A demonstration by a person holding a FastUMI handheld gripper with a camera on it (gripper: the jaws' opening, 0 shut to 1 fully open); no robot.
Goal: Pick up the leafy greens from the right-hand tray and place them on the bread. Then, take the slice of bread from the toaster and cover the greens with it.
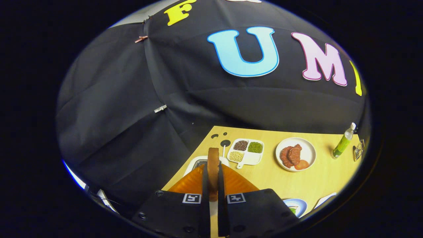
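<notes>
My gripper (213, 172) is shut on a slice of bread (213, 162), held on edge between the two fingers and raised above the table. Just beyond and below the slice lies the white toaster (193, 165) with its slot showing. To the right of the fingers, near the table's front edge, a blue-rimmed plate (295, 205) shows a bit of leafy greens (293, 210); the fingers' housing hides most of it.
On the wooden table (317, 178) sit a white divided dish of beans and grains (247, 151), a white plate with meat pieces (295, 154), a green bottle (343, 142), a small metal object (358, 150), and a white tray corner (325, 200).
</notes>
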